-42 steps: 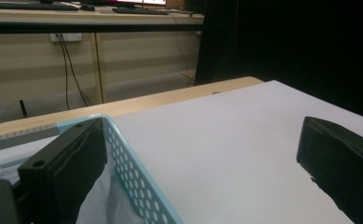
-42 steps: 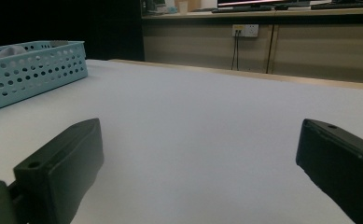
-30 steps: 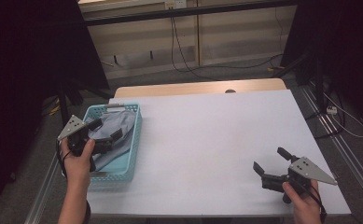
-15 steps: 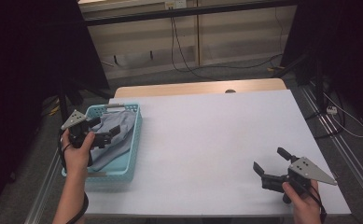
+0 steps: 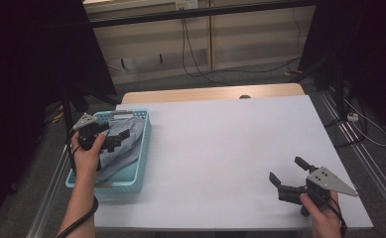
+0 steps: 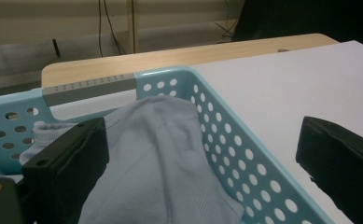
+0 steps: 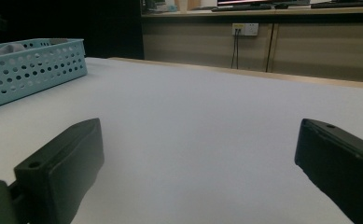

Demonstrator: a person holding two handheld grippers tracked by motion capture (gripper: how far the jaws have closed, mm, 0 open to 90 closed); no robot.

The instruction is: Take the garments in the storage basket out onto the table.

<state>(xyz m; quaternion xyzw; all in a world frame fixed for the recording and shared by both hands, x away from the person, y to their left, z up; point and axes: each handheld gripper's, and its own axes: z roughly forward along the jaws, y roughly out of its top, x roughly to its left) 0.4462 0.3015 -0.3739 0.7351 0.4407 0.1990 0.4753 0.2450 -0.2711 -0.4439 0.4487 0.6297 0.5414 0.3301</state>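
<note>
A light blue perforated basket [image 5: 142, 148] stands at the table's left edge with a grey-blue cloth [image 5: 126, 144] bunched inside it. My left gripper [image 5: 117, 140] hovers over the cloth, jaws wide apart and holding nothing. In the left gripper view the cloth [image 6: 156, 154] rises between the jaws of that gripper [image 6: 200, 135], and the basket's wall [image 6: 226, 149] runs across to the right. My right gripper [image 5: 285, 169] rests open near the front right of the white table [image 5: 220, 144]. The right gripper view shows that gripper [image 7: 198, 140] with bare tabletop between its jaws.
The basket [image 7: 30, 65] stands far off at the left of the right gripper view. A wooden strip [image 5: 210, 93] borders the table's far edge. Cables and a wall socket lie beyond it. Metal rails [image 5: 359, 148] run along the table's right side.
My left hand and gripper have shifted a little farther away over the basket. The right gripper has stayed where it was.
</note>
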